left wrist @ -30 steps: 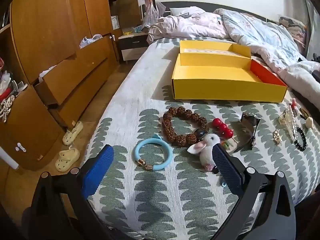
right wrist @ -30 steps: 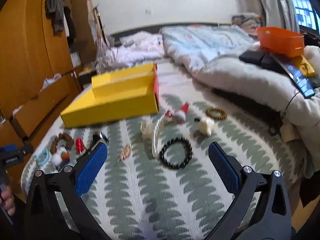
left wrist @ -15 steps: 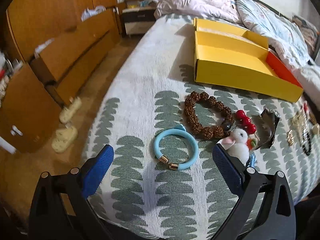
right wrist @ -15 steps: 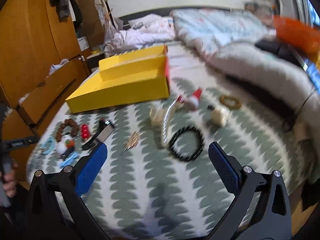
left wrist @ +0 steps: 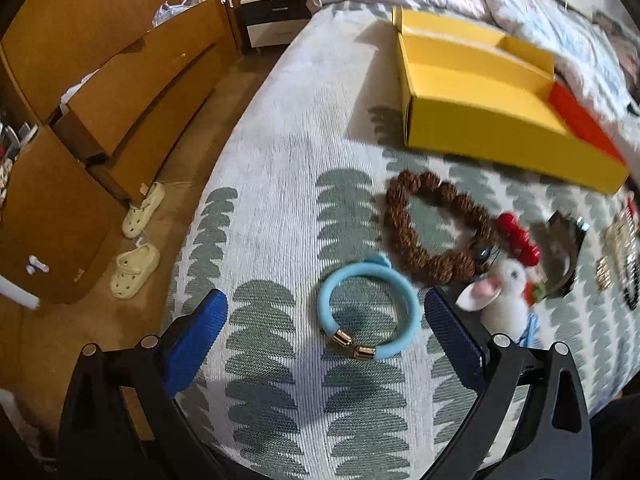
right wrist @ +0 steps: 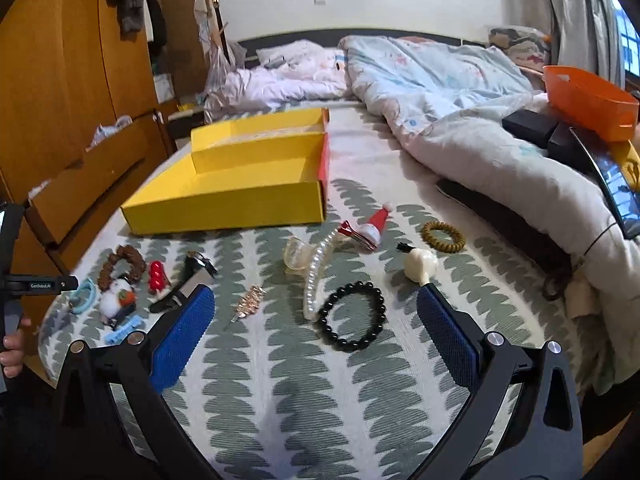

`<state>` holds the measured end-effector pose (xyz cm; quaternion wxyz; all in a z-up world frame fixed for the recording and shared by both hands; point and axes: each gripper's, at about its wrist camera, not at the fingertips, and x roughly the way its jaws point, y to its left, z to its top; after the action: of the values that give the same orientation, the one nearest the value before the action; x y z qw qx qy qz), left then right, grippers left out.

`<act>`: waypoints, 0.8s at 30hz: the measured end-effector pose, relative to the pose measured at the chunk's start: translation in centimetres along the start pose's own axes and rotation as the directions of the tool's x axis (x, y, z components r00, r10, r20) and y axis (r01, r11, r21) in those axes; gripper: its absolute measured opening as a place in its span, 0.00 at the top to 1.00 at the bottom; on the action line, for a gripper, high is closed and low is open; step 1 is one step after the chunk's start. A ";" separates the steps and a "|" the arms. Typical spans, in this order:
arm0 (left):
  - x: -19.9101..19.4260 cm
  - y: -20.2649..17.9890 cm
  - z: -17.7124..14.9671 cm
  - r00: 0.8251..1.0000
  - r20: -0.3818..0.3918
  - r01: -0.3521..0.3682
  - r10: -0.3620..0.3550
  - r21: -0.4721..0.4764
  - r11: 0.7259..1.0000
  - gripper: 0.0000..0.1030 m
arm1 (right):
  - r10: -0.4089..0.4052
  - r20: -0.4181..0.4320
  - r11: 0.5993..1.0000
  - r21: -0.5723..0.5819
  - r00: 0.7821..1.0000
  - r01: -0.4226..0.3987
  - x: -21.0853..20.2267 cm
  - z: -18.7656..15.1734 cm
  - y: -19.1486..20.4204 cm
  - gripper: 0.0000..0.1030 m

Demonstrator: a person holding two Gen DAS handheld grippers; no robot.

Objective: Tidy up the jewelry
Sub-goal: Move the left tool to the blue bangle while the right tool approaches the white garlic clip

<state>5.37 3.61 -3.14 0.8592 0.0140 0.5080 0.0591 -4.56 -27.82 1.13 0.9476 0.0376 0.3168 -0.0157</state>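
- Two hand-held grippers hover over a bed whose cover (right wrist: 280, 360) is white with a grey-green leaf print; both have their jaws spread wide and hold nothing.
- Left gripper (left wrist: 326, 316): its blue pads flank a light-blue bangle (left wrist: 370, 312) with gold end caps, which lies flat on the cover between them, touching neither pad as far as the view shows.
- Just beyond the bangle lies a brown beaded bracelet (left wrist: 432, 232); to its right sit a red bead cluster (left wrist: 518, 236) and a small white plush rabbit (left wrist: 504, 292).
- Right gripper (right wrist: 316, 320): it hangs above a black beaded bracelet (right wrist: 352, 316), which rests on the cover between and slightly beyond the pads.
- Left of that bracelet lie a pearl strand (right wrist: 318, 276) and a gold hair clip (right wrist: 248, 300); farther off are a Santa-hat clip (right wrist: 374, 226), an olive coil hair tie (right wrist: 442, 236) and a cream charm (right wrist: 420, 262).
- A yellow box (right wrist: 240, 192) with open compartments and a red end wall stands at the far side of the scattered jewelry, well apart from both grippers.
- At the far left edge of the right-wrist view, a hand (right wrist: 12, 344) grips the left tool's handle.
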 end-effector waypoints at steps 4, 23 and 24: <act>0.4 -0.2 -0.1 1.000 -0.012 -0.024 0.024 0.006 1.000 0.05 | -0.008 -0.042 1.000 0.012 0.999 0.009 1.3 0.1 -0.9 0.03; 3.5 -1.2 -0.5 0.996 -0.080 -0.034 0.035 0.016 0.999 0.05 | -0.060 -0.152 0.997 0.031 0.987 0.065 4.5 1.4 -5.2 0.14; 3.6 -1.2 -0.5 0.996 -0.082 -0.033 0.034 0.015 0.999 0.05 | -0.066 -0.154 0.997 0.029 0.986 0.071 4.6 1.5 -5.6 0.15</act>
<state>6.77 2.85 -6.62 0.8364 0.0256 0.5429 0.0706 -0.31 -33.57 -0.76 0.9187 0.0442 0.3891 -0.0510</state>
